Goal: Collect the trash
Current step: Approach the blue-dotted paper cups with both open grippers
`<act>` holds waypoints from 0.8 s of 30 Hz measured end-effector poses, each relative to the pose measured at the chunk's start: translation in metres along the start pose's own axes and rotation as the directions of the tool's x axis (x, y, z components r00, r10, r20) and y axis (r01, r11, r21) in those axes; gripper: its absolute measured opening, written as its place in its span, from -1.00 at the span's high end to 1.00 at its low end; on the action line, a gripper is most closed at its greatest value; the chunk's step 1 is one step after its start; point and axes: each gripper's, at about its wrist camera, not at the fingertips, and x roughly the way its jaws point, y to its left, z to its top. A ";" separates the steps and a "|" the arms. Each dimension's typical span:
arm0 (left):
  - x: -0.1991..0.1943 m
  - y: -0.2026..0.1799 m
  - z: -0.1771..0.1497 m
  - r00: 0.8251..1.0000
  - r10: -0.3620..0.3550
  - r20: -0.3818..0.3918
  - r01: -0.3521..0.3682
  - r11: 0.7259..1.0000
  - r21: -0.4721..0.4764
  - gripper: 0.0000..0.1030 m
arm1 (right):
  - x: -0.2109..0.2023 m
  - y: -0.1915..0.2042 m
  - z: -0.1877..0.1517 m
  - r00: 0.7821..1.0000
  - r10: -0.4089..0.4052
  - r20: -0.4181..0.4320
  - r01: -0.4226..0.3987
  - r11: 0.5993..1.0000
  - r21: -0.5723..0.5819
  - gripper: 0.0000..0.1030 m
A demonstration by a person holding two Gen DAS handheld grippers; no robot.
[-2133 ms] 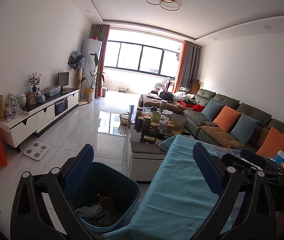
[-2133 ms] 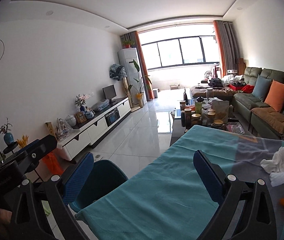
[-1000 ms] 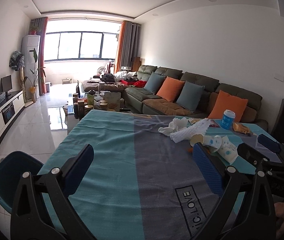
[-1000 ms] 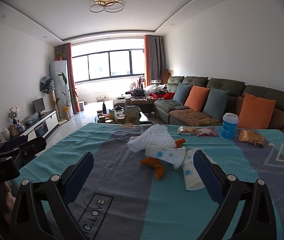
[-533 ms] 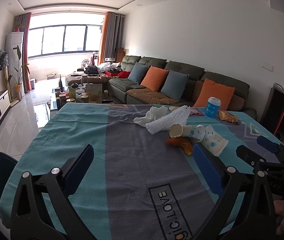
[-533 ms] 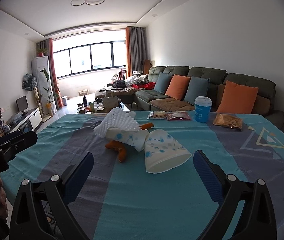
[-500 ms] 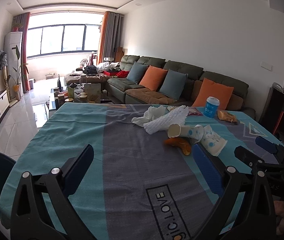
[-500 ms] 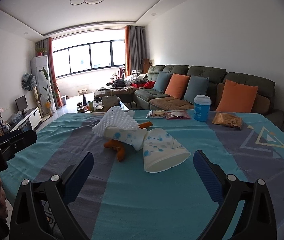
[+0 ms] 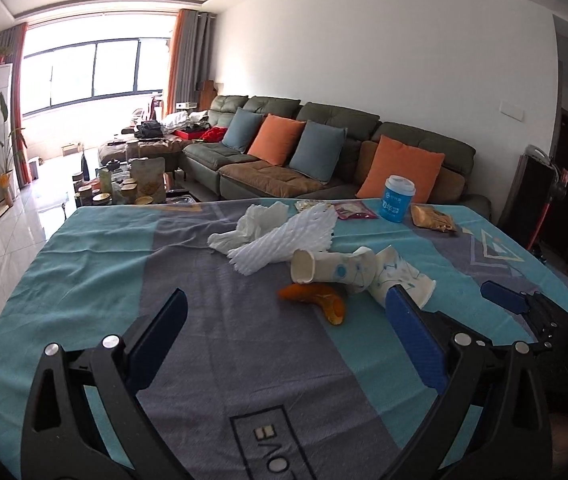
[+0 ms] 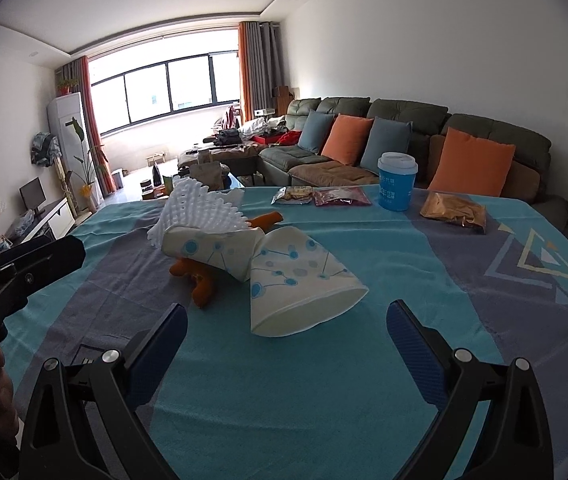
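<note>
While both tools hang wide apart over the teal-and-grey tabletop (image 10: 424, 264), the litter waits in a loose heap near its middle. Nearest the right gripper (image 10: 287, 322), whose spread jaws frame it and hold nothing, lies a crushed paper cup (image 10: 300, 280) on its side, mouth towards the camera; a second cup (image 10: 211, 248) leans against it, also tipped over and, as far as its open end shows from the left wrist, empty. Beneath them curl strips of orange peel (image 10: 199, 280), and behind sit a white foam net (image 10: 199, 210) and crumpled tissue (image 9: 259, 220). The left gripper (image 9: 284, 312) is likewise spread and empty, aimed at the same heap from the other side, with peel lying just ahead of it.

By the look of it, the right tool is lined up to take the near cup first (flattened paper should pinch easily, though it may slip).

Along the far edge stand a blue lidded cup (image 10: 397, 184), upright and closed so its contents cannot be seen, beside two sealed snack packets (image 10: 320, 196) and a brown packet (image 10: 454, 208); whether these count as rubbish is unclear. A sofa (image 10: 404, 148) with orange and blue cushions runs behind. No bin shows clearly in either view.
</note>
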 end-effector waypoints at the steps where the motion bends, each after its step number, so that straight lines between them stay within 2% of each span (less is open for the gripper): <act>1: 0.005 -0.003 0.002 1.000 -0.003 -0.003 0.003 1.000 0.007 -0.89 | 0.003 -0.002 0.002 1.000 0.001 -0.010 -0.001 1.000 0.003 -0.87; 8: 0.044 -0.015 0.007 0.997 -0.031 -0.074 0.031 0.999 0.008 -0.89 | 0.023 -0.011 0.011 0.998 0.014 -0.066 -0.014 1.000 0.001 -0.87; 12: 0.065 -0.014 0.010 0.992 -0.046 -0.119 0.041 0.998 -0.041 -0.89 | 0.030 -0.009 0.018 0.996 0.013 -0.086 -0.015 1.000 -0.025 -0.87; 18: 0.092 -0.007 0.013 0.976 -0.123 -0.182 0.101 0.987 -0.121 -0.89 | 0.040 -0.005 0.020 0.994 0.014 -0.108 -0.019 0.999 -0.044 -0.87; 24: 0.113 -0.014 0.018 0.974 -0.078 -0.212 0.067 0.996 -0.059 -0.89 | 0.047 -0.013 0.022 0.991 0.024 -0.128 -0.027 0.999 -0.024 -0.87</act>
